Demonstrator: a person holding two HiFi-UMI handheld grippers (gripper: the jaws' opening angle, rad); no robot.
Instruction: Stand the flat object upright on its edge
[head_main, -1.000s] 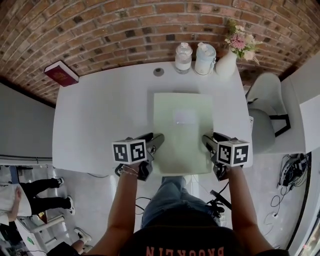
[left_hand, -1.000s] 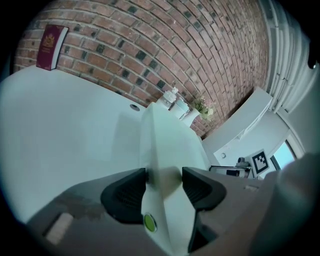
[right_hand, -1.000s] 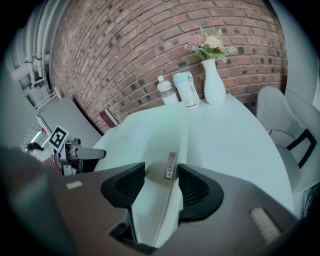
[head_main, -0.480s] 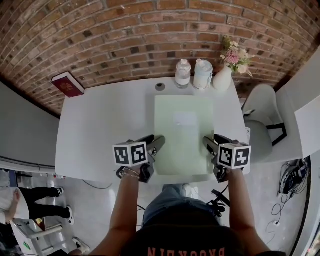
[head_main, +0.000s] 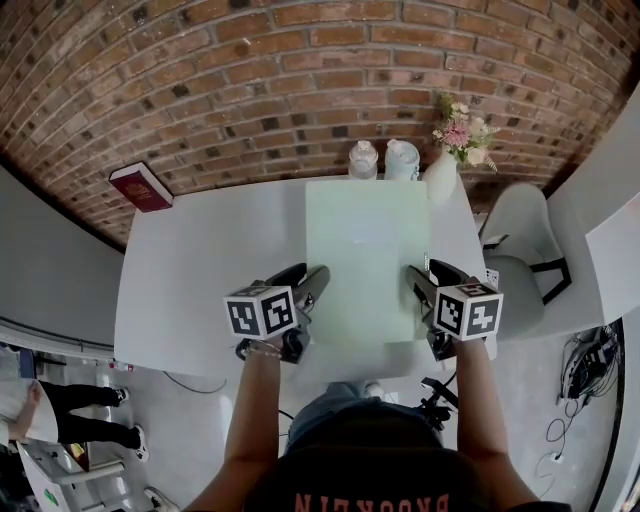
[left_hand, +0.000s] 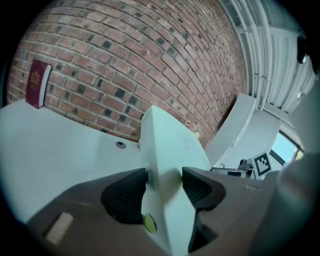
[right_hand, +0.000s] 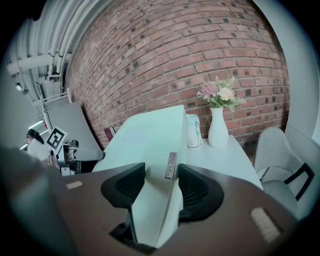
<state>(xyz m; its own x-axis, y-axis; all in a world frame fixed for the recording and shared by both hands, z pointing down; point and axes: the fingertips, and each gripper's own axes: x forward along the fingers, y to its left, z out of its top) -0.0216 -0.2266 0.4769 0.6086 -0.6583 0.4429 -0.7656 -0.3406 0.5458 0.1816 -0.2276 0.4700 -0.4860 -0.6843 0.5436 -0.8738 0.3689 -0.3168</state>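
Left gripper (head_main: 312, 282) and right gripper (head_main: 418, 284) are each clamping, jaws set wide, one long side of the pale green flat board (head_main: 365, 255). They are holding it tilted over the white table (head_main: 200, 270), presumably so that it pivots evenly upright.

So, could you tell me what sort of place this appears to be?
Probably an office or studio room: a white table against a brick wall, a vase of flowers, a chair alongside.
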